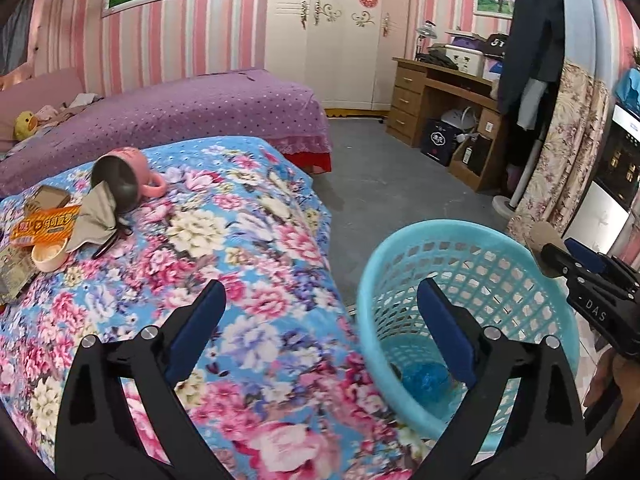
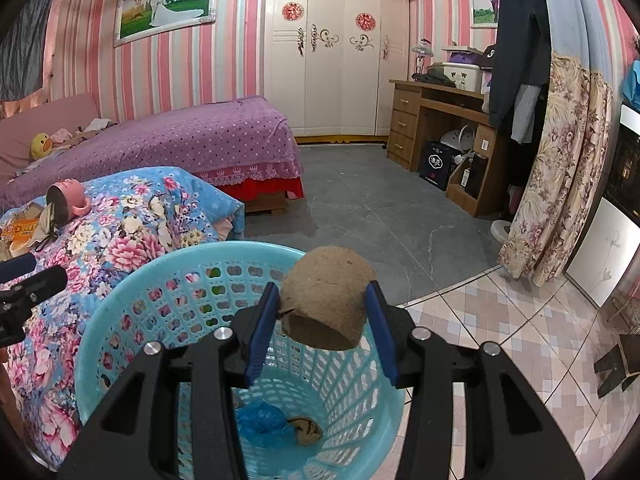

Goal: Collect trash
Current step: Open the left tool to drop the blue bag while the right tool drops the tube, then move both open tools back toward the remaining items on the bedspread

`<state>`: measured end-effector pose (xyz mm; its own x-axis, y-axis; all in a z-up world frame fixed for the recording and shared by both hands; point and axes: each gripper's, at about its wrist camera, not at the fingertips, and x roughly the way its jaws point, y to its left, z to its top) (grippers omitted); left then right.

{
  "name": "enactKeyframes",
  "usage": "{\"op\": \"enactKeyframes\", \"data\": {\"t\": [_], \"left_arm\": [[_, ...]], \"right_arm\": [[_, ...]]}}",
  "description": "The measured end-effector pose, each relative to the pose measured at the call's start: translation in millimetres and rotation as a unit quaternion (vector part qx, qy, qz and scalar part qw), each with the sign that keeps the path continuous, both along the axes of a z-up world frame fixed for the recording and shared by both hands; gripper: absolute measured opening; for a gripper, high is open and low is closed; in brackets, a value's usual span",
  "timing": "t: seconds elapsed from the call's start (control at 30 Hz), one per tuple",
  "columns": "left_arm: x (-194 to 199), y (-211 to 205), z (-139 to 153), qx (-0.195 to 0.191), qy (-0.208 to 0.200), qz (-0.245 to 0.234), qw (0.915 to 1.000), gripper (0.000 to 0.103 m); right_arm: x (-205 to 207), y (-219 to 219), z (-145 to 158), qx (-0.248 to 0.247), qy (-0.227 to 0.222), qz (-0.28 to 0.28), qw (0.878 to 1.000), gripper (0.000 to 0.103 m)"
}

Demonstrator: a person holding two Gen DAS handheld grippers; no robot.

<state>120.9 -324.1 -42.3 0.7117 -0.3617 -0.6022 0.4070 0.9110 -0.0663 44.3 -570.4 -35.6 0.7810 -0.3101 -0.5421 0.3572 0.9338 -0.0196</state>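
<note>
1. Two grippers work beside a floral bedspread point(image 1: 248, 264) filling the left wrist view from 9 to 6 o'clock.
2. Turquoise lattice waste basket point(image 2: 132, 304) stands just beside the bedspread; a blue plastic bag point(image 2: 260, 420) and a brown scrap point(image 2: 306, 426) lie at its bottom.
3. Left gripper point(image 1: 320, 312): jaws wide, holding nothing.
4. Right gripper point(image 2: 326, 312): pads clamp a brown fibrous bowl point(image 2: 328, 292), mouth down, above the basket opening.
5. Pink mug point(image 1: 124, 178) lies tipped at 10 o'clock, touching a grey cloth point(image 1: 94, 216), beside an orange wrapper point(image 1: 44, 222).
</note>
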Motion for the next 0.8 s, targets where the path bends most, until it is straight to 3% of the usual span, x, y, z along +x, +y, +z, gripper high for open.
{"op": "enactKeyframes", "data": {"t": [0.27,0.33,0.6,0.8], "left_arm": [[-5,21,1,0.010,-0.005,0.015,0.9998,0.094],[-6,27,3,0.006,-0.005,0.019,0.9998,0.094],[-6,57,15,0.012,-0.020,0.037,0.9990,0.096],[-1,88,25,0.011,-0.027,0.055,0.9981,0.097]], "right_arm": [[3,11,6,-0.003,-0.008,0.002,1.000,0.048],[4,15,7,-0.009,-0.009,0.000,1.000,0.064],[13,41,14,-0.036,-0.014,0.007,0.999,0.094],[24,63,20,-0.040,-0.012,-0.001,0.999,0.098]]}}
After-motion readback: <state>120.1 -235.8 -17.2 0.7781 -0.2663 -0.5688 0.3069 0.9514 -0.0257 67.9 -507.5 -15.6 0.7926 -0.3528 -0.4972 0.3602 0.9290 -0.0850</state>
